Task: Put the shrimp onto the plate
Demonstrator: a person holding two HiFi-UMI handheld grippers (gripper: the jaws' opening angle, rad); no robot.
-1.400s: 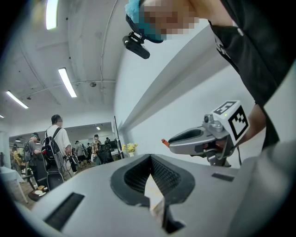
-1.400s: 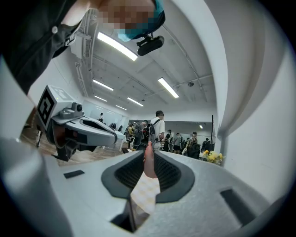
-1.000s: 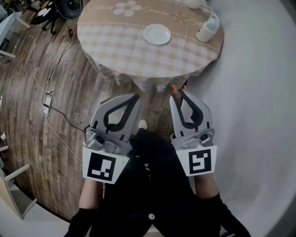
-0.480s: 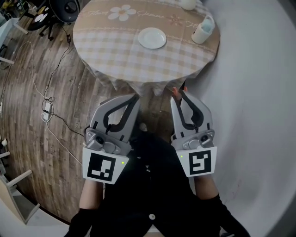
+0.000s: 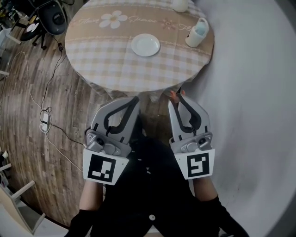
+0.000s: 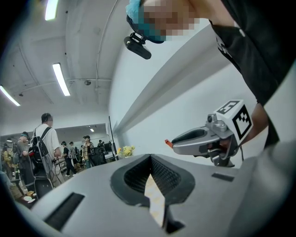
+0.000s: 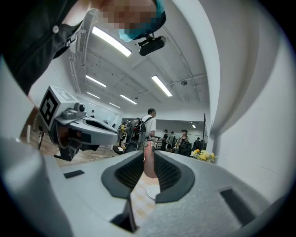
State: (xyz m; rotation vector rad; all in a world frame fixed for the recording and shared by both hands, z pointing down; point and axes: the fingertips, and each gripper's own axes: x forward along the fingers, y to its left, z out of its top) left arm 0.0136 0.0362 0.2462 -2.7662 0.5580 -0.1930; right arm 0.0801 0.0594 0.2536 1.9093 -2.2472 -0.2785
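A white plate (image 5: pixel 145 45) lies near the middle of the round checked table (image 5: pixel 101 55). My right gripper (image 5: pixel 177 95) hangs below the table's near edge, shut on a small orange-pink shrimp (image 5: pixel 174 95). In the right gripper view the shrimp (image 7: pixel 149 162) stands upright between the dark pads, with the plate (image 7: pixel 152 190) showing through the gap below it. My left gripper (image 5: pixel 135 99) is level with the right one and to its left, its jaws shut with nothing in them. The left gripper view shows the right gripper (image 6: pixel 172 143) with the shrimp's orange tip at its nose.
A white cup with a blue inside (image 5: pixel 196 33) stands at the table's right edge, and another white vessel (image 5: pixel 180 4) at the far rim. Cables (image 5: pixel 44 115) trail over the wooden floor on the left. A pale wall (image 5: pixel 249 92) runs down the right.
The table and plate have shifted left and slightly down in the head view. Both grippers keep their places and their hold is the same.
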